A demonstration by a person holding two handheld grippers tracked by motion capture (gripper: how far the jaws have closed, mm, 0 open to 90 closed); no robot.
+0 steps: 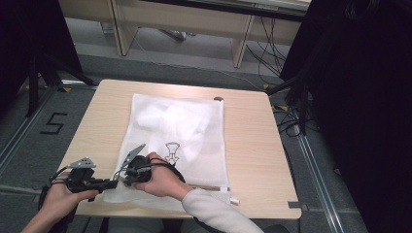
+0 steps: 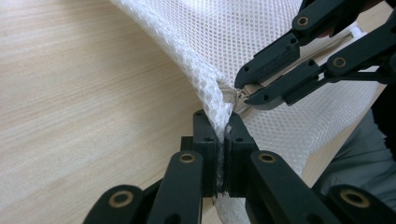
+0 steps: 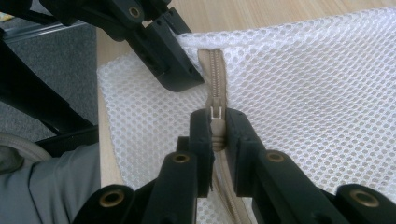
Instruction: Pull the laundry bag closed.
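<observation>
A white mesh bag point(image 1: 175, 141) lies flat on the wooden table point(image 1: 252, 141). At its seven o'clock corner, the left gripper point(image 2: 223, 133) pinches the mesh edge, while the right gripper point(image 3: 217, 128) clamps the beige zipper pull point(image 3: 215, 113).

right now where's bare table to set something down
Free: the strip right of the mesh bag and the strip left of it on the table. Crowded: the near left corner, where left gripper and right gripper pinch the bag.
</observation>
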